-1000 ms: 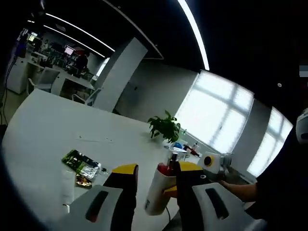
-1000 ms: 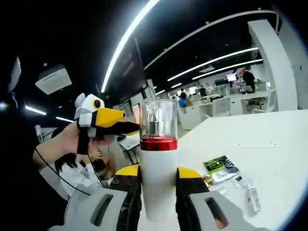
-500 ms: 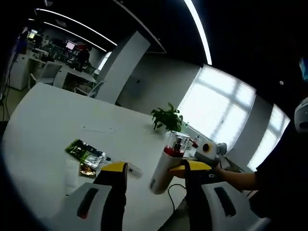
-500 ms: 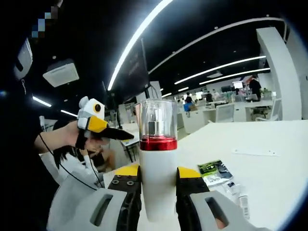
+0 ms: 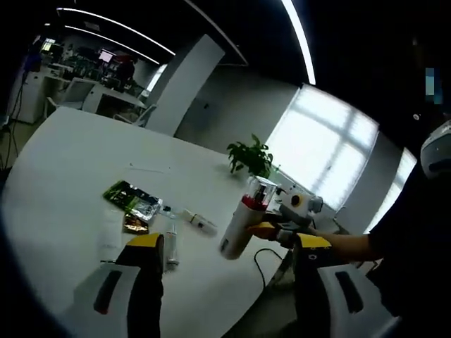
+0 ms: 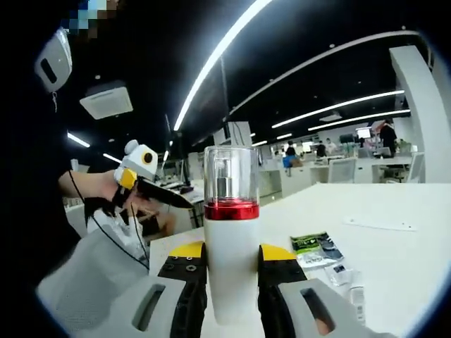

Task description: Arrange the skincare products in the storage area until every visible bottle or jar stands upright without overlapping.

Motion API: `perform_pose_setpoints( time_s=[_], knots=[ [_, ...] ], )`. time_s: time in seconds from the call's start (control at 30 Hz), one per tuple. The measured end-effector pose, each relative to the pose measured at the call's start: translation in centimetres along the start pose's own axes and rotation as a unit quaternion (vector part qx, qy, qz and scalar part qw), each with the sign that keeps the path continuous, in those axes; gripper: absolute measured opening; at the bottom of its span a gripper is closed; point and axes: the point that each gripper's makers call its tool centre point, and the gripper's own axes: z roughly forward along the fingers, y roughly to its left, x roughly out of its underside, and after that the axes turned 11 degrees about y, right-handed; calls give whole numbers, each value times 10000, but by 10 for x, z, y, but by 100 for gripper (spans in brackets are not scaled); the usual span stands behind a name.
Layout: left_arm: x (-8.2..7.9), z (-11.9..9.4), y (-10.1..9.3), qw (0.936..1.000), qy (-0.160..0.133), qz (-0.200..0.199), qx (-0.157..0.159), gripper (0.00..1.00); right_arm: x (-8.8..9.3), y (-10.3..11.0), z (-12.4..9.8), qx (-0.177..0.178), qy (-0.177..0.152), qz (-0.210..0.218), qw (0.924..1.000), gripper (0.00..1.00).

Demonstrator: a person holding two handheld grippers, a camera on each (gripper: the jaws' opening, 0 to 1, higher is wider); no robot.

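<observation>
Right gripper view shows the right claw clamped on the white body of a pump bottle, gripped low so its red collar and clear cap stand upright and free above the jaws. It hangs in the air above the white worktop, likely so it can be set down standing. Flat sachets and small tubes lie on the worktop beyond, away from the bottle. In the left gripper view the left claw hangs empty, its jaws wide apart, probably ready for one of those items.
</observation>
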Motion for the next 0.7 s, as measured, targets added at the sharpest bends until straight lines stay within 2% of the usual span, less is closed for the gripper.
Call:
perform_pose_setpoints(
  time_s=[0.1,0.3,0.5,0.6,0.7],
  knots=[
    [7,1,4,9996,185,198,-11,81,8,-9,3,-30,12,-94,10000,17],
    [12,5,7,9993,239,275,10,91,22,-26,9,-38,60,-191,9998,17],
    [17,7,17,9994,260,170,-150,93,39,-42,12,-48,111,-243,9996,17],
    [18,9,19,9995,248,103,-181,93,46,-44,16,-172,206,-371,9990,17],
    [24,13,20,9989,389,104,-257,93,52,-49,20,-224,259,-413,9986,17]
  ],
)
